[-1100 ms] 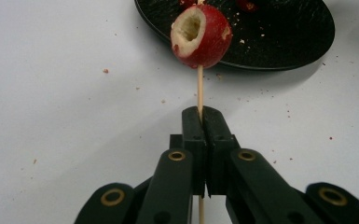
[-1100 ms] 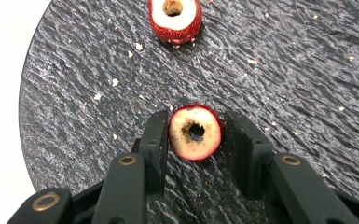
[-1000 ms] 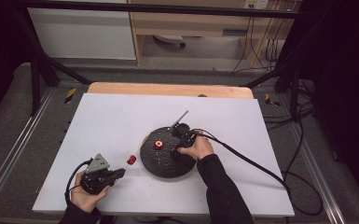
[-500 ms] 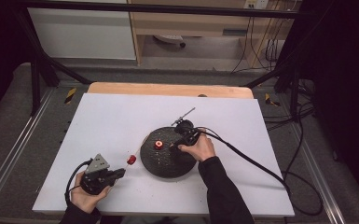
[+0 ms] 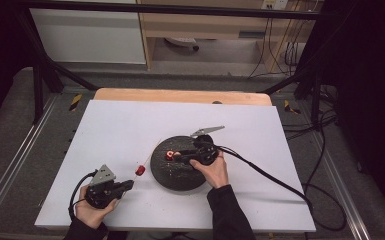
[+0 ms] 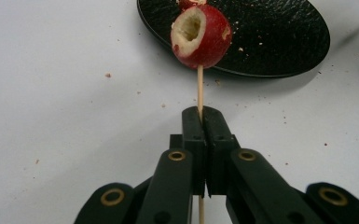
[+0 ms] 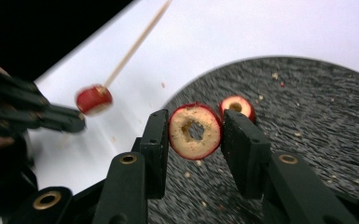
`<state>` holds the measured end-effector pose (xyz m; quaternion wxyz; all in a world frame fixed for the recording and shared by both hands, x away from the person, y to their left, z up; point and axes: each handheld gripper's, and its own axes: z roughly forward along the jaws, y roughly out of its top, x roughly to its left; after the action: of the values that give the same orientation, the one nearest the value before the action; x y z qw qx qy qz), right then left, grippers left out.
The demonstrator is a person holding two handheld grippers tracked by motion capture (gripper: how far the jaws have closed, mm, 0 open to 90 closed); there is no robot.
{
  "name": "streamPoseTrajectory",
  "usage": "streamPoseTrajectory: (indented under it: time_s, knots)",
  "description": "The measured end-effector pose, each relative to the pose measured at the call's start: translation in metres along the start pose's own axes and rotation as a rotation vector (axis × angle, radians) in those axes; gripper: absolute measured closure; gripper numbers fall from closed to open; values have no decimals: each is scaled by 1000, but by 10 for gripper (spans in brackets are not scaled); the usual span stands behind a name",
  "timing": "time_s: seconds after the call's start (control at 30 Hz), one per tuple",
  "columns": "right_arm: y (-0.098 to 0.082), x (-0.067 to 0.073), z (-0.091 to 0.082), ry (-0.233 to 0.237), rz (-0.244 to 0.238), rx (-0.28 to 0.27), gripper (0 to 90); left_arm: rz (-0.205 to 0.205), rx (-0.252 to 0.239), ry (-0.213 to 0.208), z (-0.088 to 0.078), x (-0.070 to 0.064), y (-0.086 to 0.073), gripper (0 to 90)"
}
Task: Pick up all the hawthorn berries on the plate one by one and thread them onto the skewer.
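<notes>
1. The white table (image 5: pixel 260 150) is carrying a round black plate (image 5: pixel 180 175) near its middle, and both grippers are working beside and over that plate.
2. Compared with a second ago, the right gripper (image 5: pixel 180 156) is sitting farther back on the plate and slightly higher, now carrying a cored red fruit piece (image 7: pixel 195 131); the left gripper (image 5: pixel 130 184) is staying where it was. To my eye, this means one piece is being lifted off the plate and brought toward the skewer for threading.
3. The right gripper's fingers are pinching that ring-shaped fruit piece by its red sides, with its cut face and centre hole turned toward the camera; the hole is the path for the skewer.
4. A second cored piece (image 7: pixel 235 106) is lying on the plate just behind the held one.
5. The left gripper's fingers are pressed together on a thin wooden skewer (image 6: pixel 199 88), just off the plate's left edge.
6. The skewer's long axis is running from the left gripper up and away, toward the plate's near-left rim and beyond, with a red fruit (image 6: pixel 200 36) already threaded on it, hollow side showing.
</notes>
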<state>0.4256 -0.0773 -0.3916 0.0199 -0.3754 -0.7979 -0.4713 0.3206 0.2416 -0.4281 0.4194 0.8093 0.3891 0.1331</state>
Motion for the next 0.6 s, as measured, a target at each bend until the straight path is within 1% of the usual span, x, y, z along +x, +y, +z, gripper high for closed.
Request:
streamPoseTrajectory:
  time_s: [0.07,0.27,0.3,0.47,0.6]
  knots:
    - [-6,1,-3,15,22,-58,626,-1,-3,-2,0,0,0,884]
    - [-22,4,-5,37,80,-227,626,1,-10,-6,0,-2,0,884]
    - [-24,5,-5,41,89,-250,626,0,-11,-6,0,-2,0,884]
    - [-31,11,-2,50,104,-354,626,2,-13,-8,0,-3,0,883]
    - [-40,16,0,63,136,-442,627,5,-17,-12,1,-5,0,884]
